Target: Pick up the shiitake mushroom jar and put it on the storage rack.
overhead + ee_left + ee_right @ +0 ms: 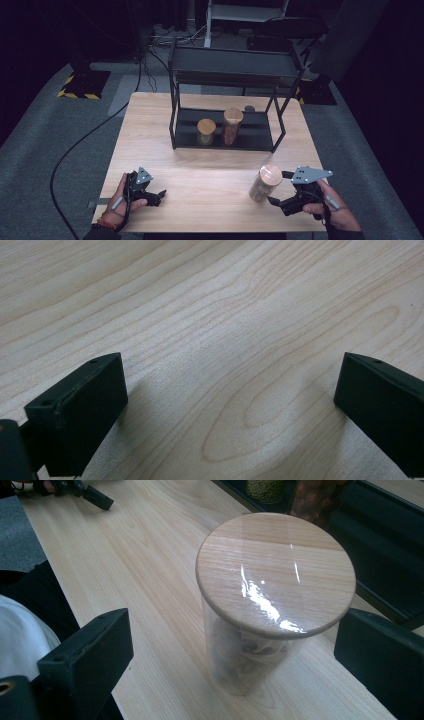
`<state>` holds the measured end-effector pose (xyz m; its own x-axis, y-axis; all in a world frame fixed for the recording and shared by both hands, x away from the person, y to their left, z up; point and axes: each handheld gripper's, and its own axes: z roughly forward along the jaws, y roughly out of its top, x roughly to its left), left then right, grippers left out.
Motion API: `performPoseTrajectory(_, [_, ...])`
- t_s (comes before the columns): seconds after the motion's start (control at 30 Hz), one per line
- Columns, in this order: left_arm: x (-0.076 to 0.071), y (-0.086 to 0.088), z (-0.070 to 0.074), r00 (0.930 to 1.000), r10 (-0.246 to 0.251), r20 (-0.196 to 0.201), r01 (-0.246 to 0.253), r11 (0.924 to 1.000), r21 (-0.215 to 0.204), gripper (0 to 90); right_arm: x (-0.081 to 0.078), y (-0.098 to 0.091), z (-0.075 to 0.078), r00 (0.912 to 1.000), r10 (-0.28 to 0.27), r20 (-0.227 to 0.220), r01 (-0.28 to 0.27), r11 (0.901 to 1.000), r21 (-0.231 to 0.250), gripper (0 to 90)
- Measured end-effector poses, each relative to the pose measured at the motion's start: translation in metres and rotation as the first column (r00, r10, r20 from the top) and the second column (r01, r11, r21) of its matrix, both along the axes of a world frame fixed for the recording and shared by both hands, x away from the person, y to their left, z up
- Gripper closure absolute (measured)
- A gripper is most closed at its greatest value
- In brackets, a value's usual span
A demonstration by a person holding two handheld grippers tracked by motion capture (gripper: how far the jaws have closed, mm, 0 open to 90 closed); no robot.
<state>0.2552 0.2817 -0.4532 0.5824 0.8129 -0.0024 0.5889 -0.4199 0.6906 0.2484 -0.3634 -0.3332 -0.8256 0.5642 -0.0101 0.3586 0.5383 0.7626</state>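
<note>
Standing upright on the worktop [200, 170] near its right front corner, the glass jar [264, 183] with the wooden lid [275, 572] is sitting between the spread jaws of our right gripper [278, 188]. In the right gripper view we are seeing both jaws apart from the glass, so the gripper is released and is grasping nothing. The jar is showing brownish contents through its wall. We are resting our left gripper [159, 194] low over the bare wood at the left front of the worktop, its jaws spread wide and holding nothing. Farther back, a black metal rack [280, 125] is standing on the worktop, and two more lidded jars, a short one [206, 131] and a taller one [232, 125], are sitting side by side on its lower shelf.
</note>
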Motion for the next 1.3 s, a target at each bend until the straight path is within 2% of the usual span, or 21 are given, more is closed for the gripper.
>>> performPoseTrajectory(0.23, [0.0, 0.0, 0.0, 1.0, 0.0, 0.0, 0.0, 1.0, 0.001, 0.3, 0.004, 0.006, 0.0, 0.9999, -0.01, -0.008, 0.01, 0.9999, -0.013, 2.2])
performPoseTrajectory(0.57, [0.0, 0.0, 0.0, 1.0, -0.002, 0.001, 0.002, 1.0, 0.0, 0.4, 0.012, 0.016, 0.0, 0.9975, -0.062, -0.034, 0.063, 0.9979, 0.016, 4.7])
performPoseTrajectory(0.8, [-0.001, 0.0, 0.0, 1.0, -0.004, 0.0, 0.004, 1.0, -0.001, 0.4, 0.017, 0.025, 0.0, 0.9942, -0.098, -0.043, 0.098, 0.9952, -0.002, 16.5])
performPoseTrajectory(0.87, [-0.001, 0.0, 0.0, 1.0, -0.004, 0.0, 0.004, 1.0, 0.0, 0.4, 0.019, 0.024, 0.0, 0.9921, -0.113, -0.056, 0.113, 0.9935, 0.008, 20.7])
performPoseTrajectory(1.07, [-0.001, 0.0, 0.0, 1.0, -0.004, 0.0, 0.004, 1.0, 0.0, 0.4, 0.021, 0.032, 0.001, 0.9923, -0.114, -0.05, 0.112, 0.9931, -0.034, 22.7])
performPoseTrajectory(1.3, [-0.001, 0.0, 0.0, 1.0, -0.003, 0.0, 0.003, 1.0, -0.001, 0.4, 0.022, 0.033, 0.002, 0.993, -0.111, -0.041, 0.109, 0.9931, -0.044, 23.5])
